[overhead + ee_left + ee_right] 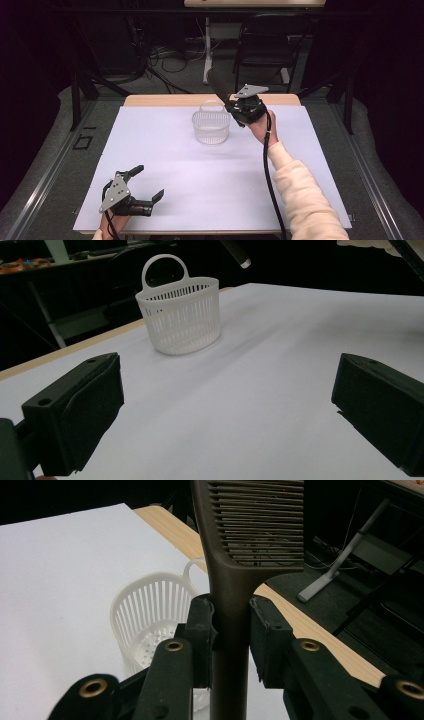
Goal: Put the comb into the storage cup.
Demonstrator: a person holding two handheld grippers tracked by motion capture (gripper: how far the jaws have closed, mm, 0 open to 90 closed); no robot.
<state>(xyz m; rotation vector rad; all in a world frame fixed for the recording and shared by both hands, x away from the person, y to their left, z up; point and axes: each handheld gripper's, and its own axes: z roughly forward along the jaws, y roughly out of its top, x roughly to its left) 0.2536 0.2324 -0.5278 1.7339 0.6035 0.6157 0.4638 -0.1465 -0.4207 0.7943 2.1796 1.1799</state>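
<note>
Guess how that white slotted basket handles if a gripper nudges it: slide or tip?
The basket looks like thin slotted plastic, so probably light and likely to slide on the smooth white table. It stands upright on a base narrower than its rim, so a high push might tip it. Its thin walls may flex.

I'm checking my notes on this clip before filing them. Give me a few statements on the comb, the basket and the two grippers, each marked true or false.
1. The right gripper is shut on the handle of a dark comb. True.
2. The comb lies inside the white basket. False: it is held in the air beside and above the basket, in the right gripper.
3. The left gripper has its jaws open with nothing between them. True.
4. The basket lies tipped on its side. False: it stands upright on the white table cover, handle up.
5. The left gripper touches the basket. False: it sits near the table's front edge, well apart from it.
</note>
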